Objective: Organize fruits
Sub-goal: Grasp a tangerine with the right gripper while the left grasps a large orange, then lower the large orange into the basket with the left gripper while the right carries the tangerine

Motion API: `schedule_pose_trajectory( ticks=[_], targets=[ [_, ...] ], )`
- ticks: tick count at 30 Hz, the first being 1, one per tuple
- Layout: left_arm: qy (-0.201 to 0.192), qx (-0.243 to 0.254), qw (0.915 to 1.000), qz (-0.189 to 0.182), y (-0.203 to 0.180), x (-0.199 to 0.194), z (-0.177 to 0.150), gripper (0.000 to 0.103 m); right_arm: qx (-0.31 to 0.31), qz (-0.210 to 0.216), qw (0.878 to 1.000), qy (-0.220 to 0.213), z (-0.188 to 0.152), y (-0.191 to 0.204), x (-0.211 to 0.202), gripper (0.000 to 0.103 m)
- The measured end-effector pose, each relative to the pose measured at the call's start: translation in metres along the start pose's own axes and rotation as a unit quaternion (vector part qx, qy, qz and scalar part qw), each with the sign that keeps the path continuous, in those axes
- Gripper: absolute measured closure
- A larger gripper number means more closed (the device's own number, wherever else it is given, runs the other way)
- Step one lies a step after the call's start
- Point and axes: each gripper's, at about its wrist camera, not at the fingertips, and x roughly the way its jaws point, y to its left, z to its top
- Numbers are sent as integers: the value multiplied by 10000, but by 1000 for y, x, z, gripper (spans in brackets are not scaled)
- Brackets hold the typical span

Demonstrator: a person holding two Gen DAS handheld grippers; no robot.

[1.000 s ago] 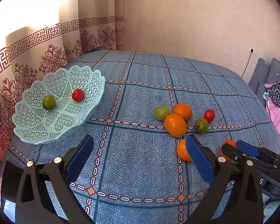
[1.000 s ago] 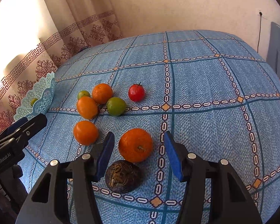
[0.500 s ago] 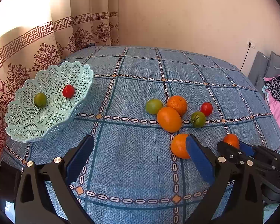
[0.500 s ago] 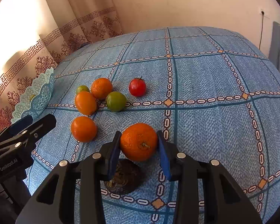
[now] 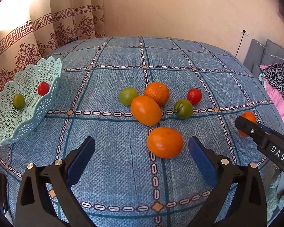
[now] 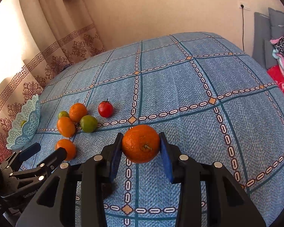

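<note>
My right gripper is shut on an orange and holds it above the blue cloth. My left gripper stands open just short of another orange, which lies near its right finger. Beyond that lie two more oranges, two green tomatoes and a red tomato in a cluster. The mint lattice basket at the left holds a red tomato and a green one. The right gripper shows at the right in the left wrist view.
The table wears a blue checked cloth. A patterned curtain hangs at the left, behind the basket. Grey cushions and pink clothing lie off the right edge. A dark wrinkled fruit is mostly hidden under my right gripper.
My right gripper closed on the orange and lifted it off the cloth. My left gripper moved forward and right toward the nearest orange, so the basket slid left in its view.
</note>
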Motion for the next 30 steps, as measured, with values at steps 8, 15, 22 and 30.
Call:
schedule_pose_trajectory(
  ticks=[8,15,22,30],
  targets=[
    [261,60,9996,-51,-7,21,-2,22,-48,102,9999,29,-4,5,1,65],
    [204,176,9993,-240,-10,21,-3,43,-163,114,9998,64,-7,11,4,65],
    [103,273,9989,-371,-18,11,-10,60,-281,40,9996,82,-10,18,8,65],
    [-110,33,9998,-159,1,-5,-6,60,-464,-102,9988,81,-13,26,13,65]
  ],
)
